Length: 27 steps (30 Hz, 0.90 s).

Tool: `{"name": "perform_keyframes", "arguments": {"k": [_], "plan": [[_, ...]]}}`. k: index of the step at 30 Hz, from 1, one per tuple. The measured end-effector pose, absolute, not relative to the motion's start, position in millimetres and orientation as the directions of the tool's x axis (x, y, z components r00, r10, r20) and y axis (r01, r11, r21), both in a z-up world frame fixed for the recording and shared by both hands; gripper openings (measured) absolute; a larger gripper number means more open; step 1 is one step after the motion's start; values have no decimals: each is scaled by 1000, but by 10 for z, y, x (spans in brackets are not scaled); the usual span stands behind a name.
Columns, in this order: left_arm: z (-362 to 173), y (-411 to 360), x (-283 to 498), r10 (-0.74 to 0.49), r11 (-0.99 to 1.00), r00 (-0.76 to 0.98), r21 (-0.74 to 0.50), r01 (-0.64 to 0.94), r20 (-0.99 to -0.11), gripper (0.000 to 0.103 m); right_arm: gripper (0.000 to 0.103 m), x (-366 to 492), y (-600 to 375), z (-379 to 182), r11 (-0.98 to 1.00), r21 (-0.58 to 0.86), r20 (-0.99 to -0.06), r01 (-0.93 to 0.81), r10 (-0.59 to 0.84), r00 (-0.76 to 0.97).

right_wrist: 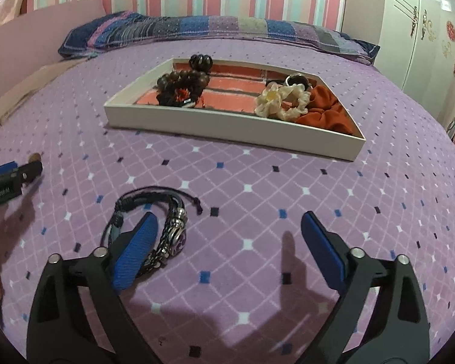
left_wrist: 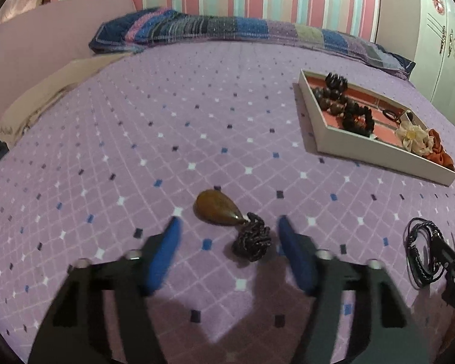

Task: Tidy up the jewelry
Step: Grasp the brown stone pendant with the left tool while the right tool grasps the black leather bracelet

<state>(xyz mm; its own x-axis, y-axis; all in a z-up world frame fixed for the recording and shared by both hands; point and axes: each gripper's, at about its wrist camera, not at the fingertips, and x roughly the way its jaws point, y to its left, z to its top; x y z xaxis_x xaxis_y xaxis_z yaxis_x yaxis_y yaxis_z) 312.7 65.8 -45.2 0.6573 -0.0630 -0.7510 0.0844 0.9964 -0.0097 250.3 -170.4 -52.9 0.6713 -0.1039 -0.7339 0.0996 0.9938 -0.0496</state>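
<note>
Between the spread blue fingers of the left gripper [left_wrist: 227,227] lies a brown teardrop pendant [left_wrist: 217,209] with its dark bunched cord [left_wrist: 252,241], resting on the purple checked bedspread [left_wrist: 166,139]; neither pad touches it. Off to that gripper's right sits the dark leather bracelet [left_wrist: 421,251], and farther ahead to the right the white tray [left_wrist: 379,151]. From the right wrist view, the right gripper [right_wrist: 227,227] stands wide apart and pinches nothing; the leather bracelet [right_wrist: 154,230] with its metal charm lies at its left finger [right_wrist: 136,248], which covers part of it. Straight ahead, well apart, the tray [right_wrist: 227,127] holds wooden bead bracelets [right_wrist: 182,80], a cream flower scrunchie [right_wrist: 279,100] and an orange scrunchie [right_wrist: 324,109].
</note>
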Motion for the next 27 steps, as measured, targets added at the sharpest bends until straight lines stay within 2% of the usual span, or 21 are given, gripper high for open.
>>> {"name": "perform_keyframes", "arguments": {"k": [3, 7, 12, 14, 20, 25, 27], "plan": [[-465, 716, 3130, -85, 996, 654, -44, 79, -752, 55, 78, 2502, -1684, -542, 994, -56, -735, 94, -104, 670], [-468, 722, 3100, -86, 996, 656, -39, 86, -750, 51, 62, 2508, -1656, -559, 996, -39, -742, 77, -80, 666], [-454, 680, 3055, -88, 994, 658, -21, 109, -748, 29, 49, 2505, -1607, -555, 998, -38, -741, 55, -65, 669], [-451, 662, 3047, -93, 993, 656, -22, 116, -749, 25, 43, 2507, -1602, -557, 998, -33, -743, 50, -58, 667], [-455, 651, 3030, -88, 993, 663, -10, 119, -743, 22, 24, 2507, -1584, -561, 999, -16, -744, 40, -38, 667], [-458, 637, 3030, -82, 992, 668, 6, 128, -740, 21, 16, 2509, -1564, -561, 999, -6, -746, 32, -26, 665], [-458, 633, 3028, -78, 991, 670, 13, 129, -738, 20, 16, 2509, -1560, -560, 999, -7, -746, 35, -29, 665]]}}
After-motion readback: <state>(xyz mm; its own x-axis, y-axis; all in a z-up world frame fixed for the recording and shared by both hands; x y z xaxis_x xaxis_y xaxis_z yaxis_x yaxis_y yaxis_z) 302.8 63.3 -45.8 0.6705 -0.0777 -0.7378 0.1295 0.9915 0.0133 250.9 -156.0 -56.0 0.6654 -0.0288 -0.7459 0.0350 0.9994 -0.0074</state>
